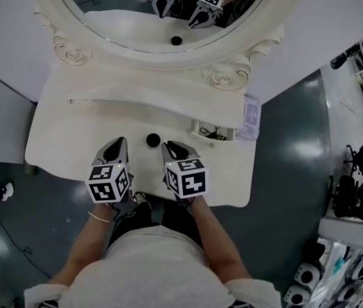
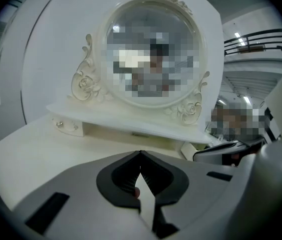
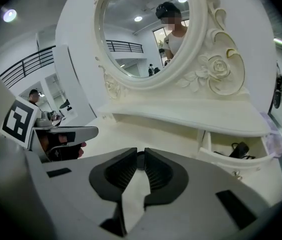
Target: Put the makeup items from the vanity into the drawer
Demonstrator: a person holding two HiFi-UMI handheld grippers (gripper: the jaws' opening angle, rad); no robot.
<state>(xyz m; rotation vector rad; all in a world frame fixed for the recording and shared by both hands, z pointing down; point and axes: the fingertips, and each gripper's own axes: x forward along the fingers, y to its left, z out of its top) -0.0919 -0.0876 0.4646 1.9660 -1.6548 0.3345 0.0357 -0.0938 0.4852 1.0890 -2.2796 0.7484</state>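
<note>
Black makeup pot (image 1: 153,140) on table (image 1: 59,140), round, no long axis. Placed between both tips: at 1 o'clock from left tongs (image 1: 118,145), at 11 o'clock from right tongs (image 1: 171,149), nearer the right. Both tongs clenched, empty. Open drawer (image 1: 198,132) at 3 o'clock from pot, probably favouring right hand.

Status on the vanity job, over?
Left gripper, right gripper shut, empty. Small black round item on vanity top between them, untouched. Drawer open. Path clear.
</note>
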